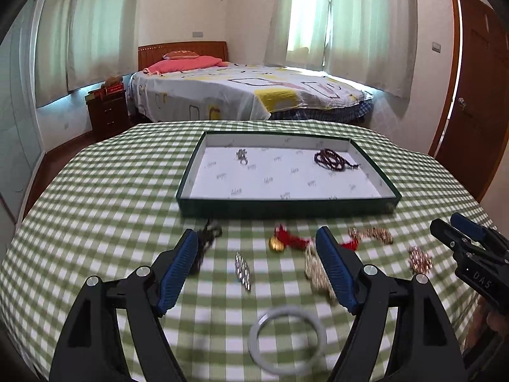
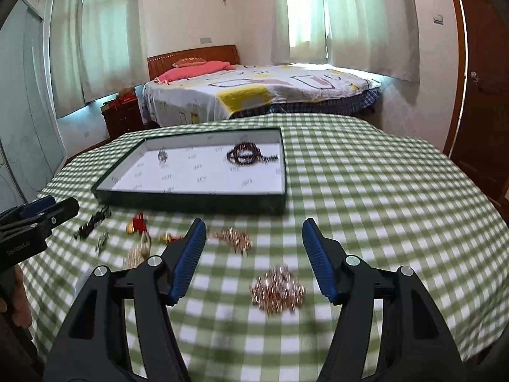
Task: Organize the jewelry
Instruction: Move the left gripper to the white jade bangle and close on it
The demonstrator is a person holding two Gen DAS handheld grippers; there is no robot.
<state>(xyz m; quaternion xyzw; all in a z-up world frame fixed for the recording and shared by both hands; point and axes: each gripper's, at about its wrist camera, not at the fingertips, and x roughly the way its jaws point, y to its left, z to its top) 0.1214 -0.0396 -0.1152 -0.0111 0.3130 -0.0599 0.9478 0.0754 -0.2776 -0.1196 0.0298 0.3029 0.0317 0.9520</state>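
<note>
Bed (image 1: pixel 248 95) under bright curtained windows (image 1: pixel 321 16); nightstand (image 1: pixel 108 111) left, wooden door (image 1: pixel 474 89) right; pale walls.

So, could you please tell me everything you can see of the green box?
The green box is a shallow, open rectangular tray with dark green outer walls and a white printed lining, seemingly cardboard. It sits flat on the checked tablecloth, beyond the loose jewelry. Inside lie a dark beaded strand and a small silvery piece. Neither tongs touch it.

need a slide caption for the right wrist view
Open right gripper poised over a rose-gold piece on the checked cloth, with the tray beyond.
</note>
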